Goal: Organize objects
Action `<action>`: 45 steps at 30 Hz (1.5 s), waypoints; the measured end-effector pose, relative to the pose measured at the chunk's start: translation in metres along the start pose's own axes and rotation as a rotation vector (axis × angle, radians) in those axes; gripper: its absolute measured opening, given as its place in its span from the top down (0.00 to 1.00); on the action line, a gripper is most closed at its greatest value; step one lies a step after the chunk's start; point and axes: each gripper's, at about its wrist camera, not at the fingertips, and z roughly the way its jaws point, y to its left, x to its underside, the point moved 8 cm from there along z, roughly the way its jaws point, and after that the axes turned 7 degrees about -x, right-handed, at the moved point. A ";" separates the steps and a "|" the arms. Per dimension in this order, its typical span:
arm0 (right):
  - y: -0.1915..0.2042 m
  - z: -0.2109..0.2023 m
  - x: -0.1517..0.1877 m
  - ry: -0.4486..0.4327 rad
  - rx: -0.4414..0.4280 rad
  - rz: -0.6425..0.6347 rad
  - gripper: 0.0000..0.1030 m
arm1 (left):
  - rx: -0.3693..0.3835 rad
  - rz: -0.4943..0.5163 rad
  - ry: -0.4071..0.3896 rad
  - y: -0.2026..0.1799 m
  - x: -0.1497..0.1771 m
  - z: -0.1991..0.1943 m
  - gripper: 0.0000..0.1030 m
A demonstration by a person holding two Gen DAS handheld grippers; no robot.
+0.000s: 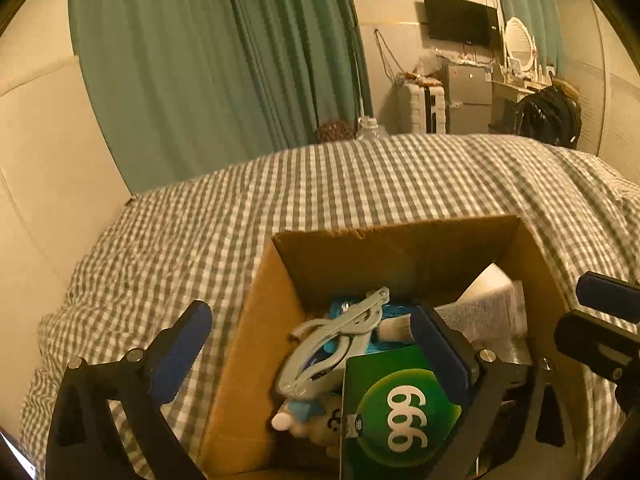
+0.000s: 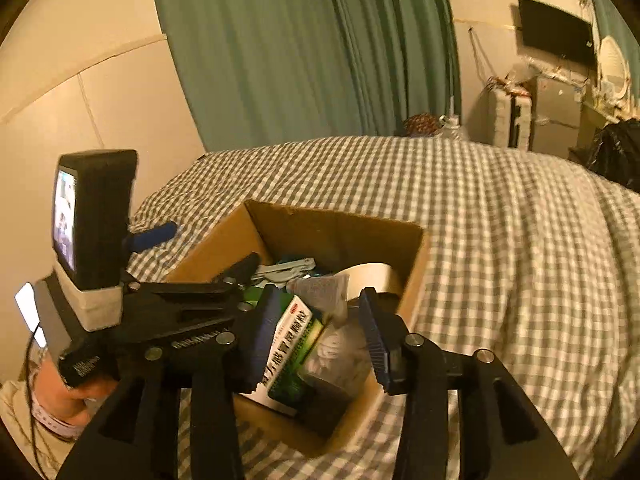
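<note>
An open cardboard box [image 1: 400, 248] [image 2: 336, 224] sits on a grey-checked bedspread [image 1: 360, 184]. Inside lie a green medicine box [image 1: 400, 408] [image 2: 292, 344], a grey plastic clip [image 1: 336, 332] [image 2: 280, 270], a small plush toy [image 1: 304, 412], a tape roll [image 2: 372, 276] and a clear bag [image 2: 340, 352]. My left gripper [image 1: 312, 338] is open wide and straddles the box's left wall, one finger outside and one inside. Over the box's near end, my right gripper [image 2: 318, 326] is open, with the medicine box and bag between its fingers.
Green curtains [image 1: 220, 60] hang behind the bed, with a padded wall to the left. A television [image 1: 460, 20], a small fridge and a dressing table stand at the far right. A person's hand [image 2: 80, 392] holds the left gripper's handle. Checked bedspread surrounds the box.
</note>
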 end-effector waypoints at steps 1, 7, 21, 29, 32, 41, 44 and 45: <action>0.001 -0.006 0.001 -0.004 0.013 -0.002 0.60 | 0.011 -0.010 0.000 0.002 -0.001 -0.005 0.01; -0.007 -0.051 -0.008 -0.050 0.116 0.017 0.27 | 0.062 -0.079 -0.051 0.019 -0.013 -0.044 0.01; 0.026 -0.173 -0.005 -0.333 0.321 0.052 0.00 | 0.128 -0.138 -0.311 0.063 -0.020 -0.182 0.00; 0.053 -0.187 0.010 -0.406 0.333 -0.020 0.00 | 0.166 -0.215 -0.328 0.075 0.028 -0.201 0.00; 0.058 -0.190 0.012 -0.417 0.366 -0.065 0.00 | 0.130 -0.212 -0.320 0.077 0.042 -0.201 0.00; 0.057 -0.168 0.032 -0.352 0.330 -0.059 0.00 | 0.130 -0.221 -0.241 0.069 0.073 -0.179 0.00; 0.052 -0.156 0.039 -0.328 0.330 -0.060 0.00 | 0.140 -0.223 -0.237 0.066 0.077 -0.178 0.00; 0.052 -0.152 0.041 -0.320 0.333 -0.059 0.00 | 0.141 -0.224 -0.240 0.066 0.078 -0.178 0.00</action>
